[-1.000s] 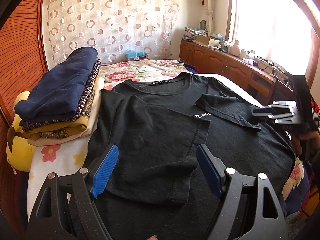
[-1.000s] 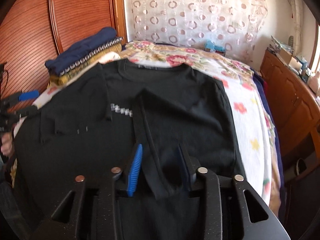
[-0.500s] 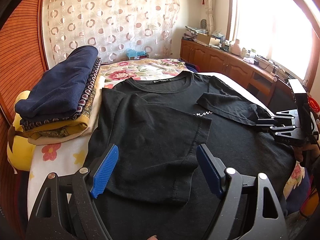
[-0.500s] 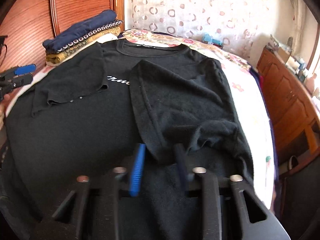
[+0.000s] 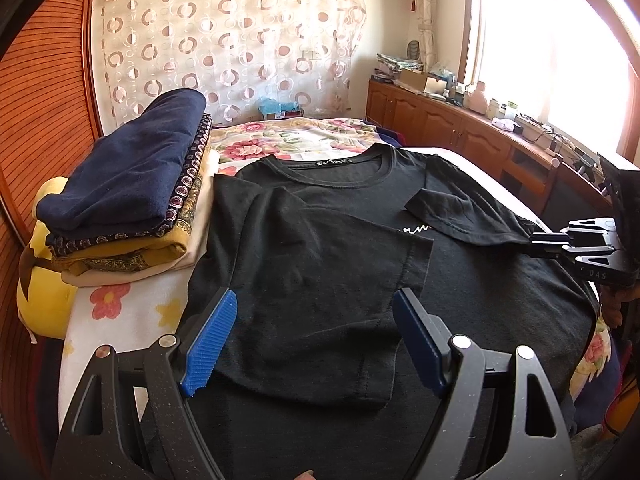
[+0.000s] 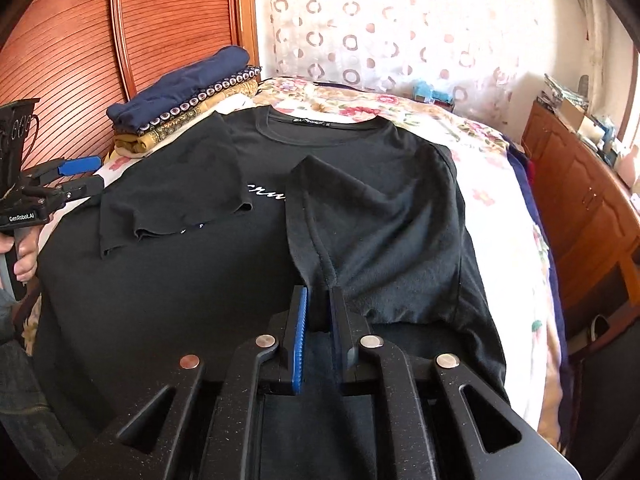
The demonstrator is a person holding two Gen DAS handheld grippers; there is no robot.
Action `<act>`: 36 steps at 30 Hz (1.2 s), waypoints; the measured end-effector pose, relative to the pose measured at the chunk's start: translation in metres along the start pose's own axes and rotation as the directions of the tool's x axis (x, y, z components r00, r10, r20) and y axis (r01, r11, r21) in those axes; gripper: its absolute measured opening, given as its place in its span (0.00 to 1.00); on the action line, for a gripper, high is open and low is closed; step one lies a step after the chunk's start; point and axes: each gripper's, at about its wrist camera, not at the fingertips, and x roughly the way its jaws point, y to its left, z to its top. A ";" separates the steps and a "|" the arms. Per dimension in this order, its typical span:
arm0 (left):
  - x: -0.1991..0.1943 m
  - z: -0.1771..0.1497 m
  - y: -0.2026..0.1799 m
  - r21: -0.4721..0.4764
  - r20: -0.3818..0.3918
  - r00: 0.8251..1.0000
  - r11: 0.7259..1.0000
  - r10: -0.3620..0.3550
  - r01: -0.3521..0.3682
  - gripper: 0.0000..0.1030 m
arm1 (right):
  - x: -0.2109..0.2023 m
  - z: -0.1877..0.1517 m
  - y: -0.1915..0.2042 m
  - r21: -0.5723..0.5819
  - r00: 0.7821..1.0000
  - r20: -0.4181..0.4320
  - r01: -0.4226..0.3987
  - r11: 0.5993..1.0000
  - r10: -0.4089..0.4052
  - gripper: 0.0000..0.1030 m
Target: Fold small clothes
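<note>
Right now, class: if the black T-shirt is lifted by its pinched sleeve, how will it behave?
The black T-shirt is probably floppy: its folded sleeve already creases at the right gripper. Likely light, so it should trail and sag. It probably won't slide much on the bedspread.

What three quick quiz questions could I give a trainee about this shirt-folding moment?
1. True or false: the right gripper is shut on a sleeve of the black T-shirt.
2. Which holds nothing: A) the left gripper, B) the right gripper?
3. What lies beside the T-shirt, by the wooden headboard?

Key:
1. True; its jaws have just been closing on the sleeve edge.
2. A; its jaws stand wide over the other folded-in sleeve.
3. A stack of folded clothes, navy piece on top.
</note>
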 end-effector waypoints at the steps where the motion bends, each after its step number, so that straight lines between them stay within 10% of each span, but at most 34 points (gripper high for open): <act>1: 0.000 0.000 0.001 0.001 0.000 1.000 1.000 0.002 -0.002 0.79 | 0.000 0.000 -0.001 0.005 1.000 0.000 -0.004 1.000 0.004 0.16; 13: 0.029 0.047 0.031 0.070 0.001 0.999 0.997 0.034 -0.034 0.72 | 0.021 0.024 -0.035 0.037 0.997 0.035 0.062 0.997 -0.064 0.48; 27: 0.129 0.103 0.046 0.099 -0.183 0.980 0.993 0.075 -0.057 0.40 | 0.097 0.077 -0.093 0.118 0.990 -0.028 0.140 0.983 -0.138 0.48; 36: 0.169 0.095 0.053 0.111 -0.271 0.954 0.989 0.128 -0.101 0.39 | 0.128 0.090 -0.105 0.100 0.992 -0.062 0.119 0.988 -0.114 0.48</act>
